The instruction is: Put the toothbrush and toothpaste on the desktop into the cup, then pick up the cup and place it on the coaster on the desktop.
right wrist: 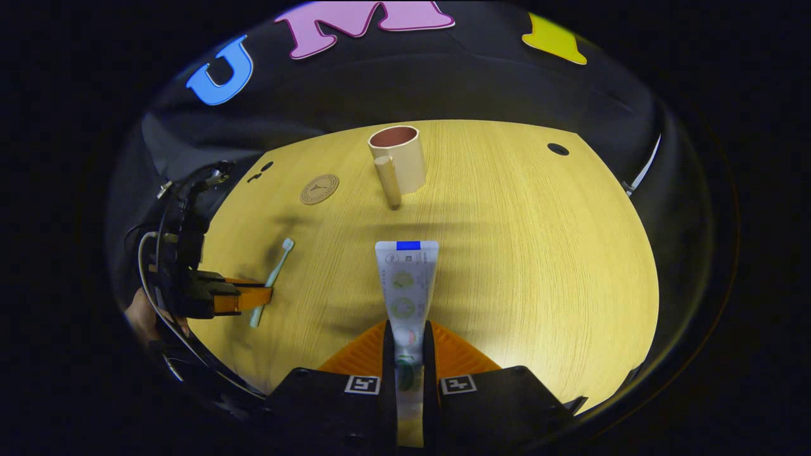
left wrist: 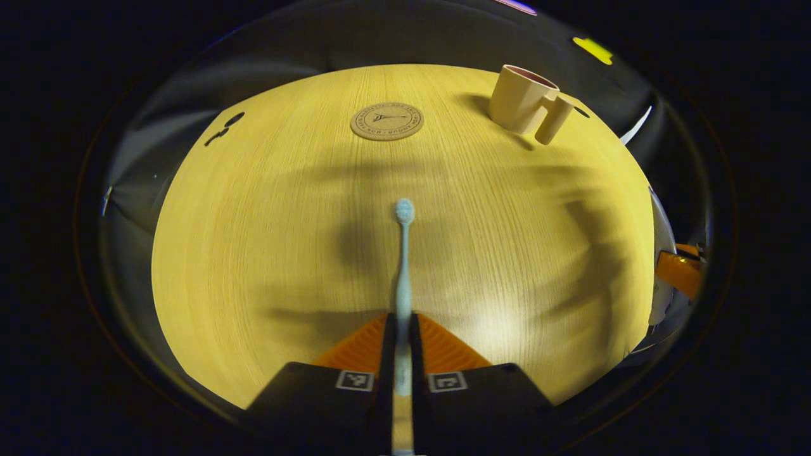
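Observation:
A pale blue toothbrush [left wrist: 403,266] points away along my left gripper [left wrist: 403,326], which is shut on its handle; the brush head hangs over the wooden desktop [left wrist: 253,240]. The white toothpaste tube [right wrist: 405,285] sticks out forward from my right gripper [right wrist: 406,332], shut on the tube's cap end. A beige cup [left wrist: 523,101] with a handle stands upright at the far right in the left gripper view and straight ahead, beige cup [right wrist: 399,161], in the right gripper view. The round coaster [left wrist: 387,121] lies flat left of the cup, coaster [right wrist: 319,189]. In the right gripper view the left gripper [right wrist: 256,297] holds the toothbrush [right wrist: 274,278] at the left.
Small dark holes mark the desktop, a hole [right wrist: 558,149] at the far right and a hole [left wrist: 233,119] at the far left. The booth's dark cloth wall stands behind the table. A hand [right wrist: 142,316] holds the left gripper at the table's left edge.

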